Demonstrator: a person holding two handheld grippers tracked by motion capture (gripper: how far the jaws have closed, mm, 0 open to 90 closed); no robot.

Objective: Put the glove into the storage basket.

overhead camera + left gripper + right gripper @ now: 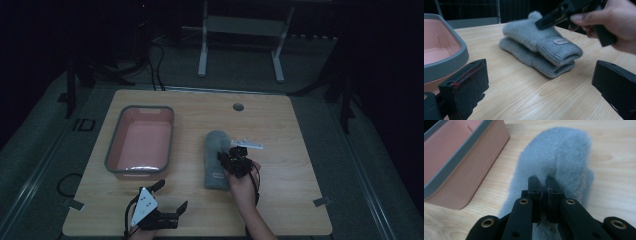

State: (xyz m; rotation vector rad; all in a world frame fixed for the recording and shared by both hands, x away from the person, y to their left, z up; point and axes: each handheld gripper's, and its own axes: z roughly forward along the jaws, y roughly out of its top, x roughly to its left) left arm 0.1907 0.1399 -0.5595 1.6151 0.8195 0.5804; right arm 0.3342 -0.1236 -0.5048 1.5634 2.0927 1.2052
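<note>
The right claw (pixel 234 159) reaches forward over the grey fuzzy mittens (pixel 217 159), stacked mid-tabletop (pixel 290 130) right of the pink tub (pixel 141 141), its jaws clenched just over the top mitten's fur; the left claw (pixel 170 196) rests released near the front edge
</note>
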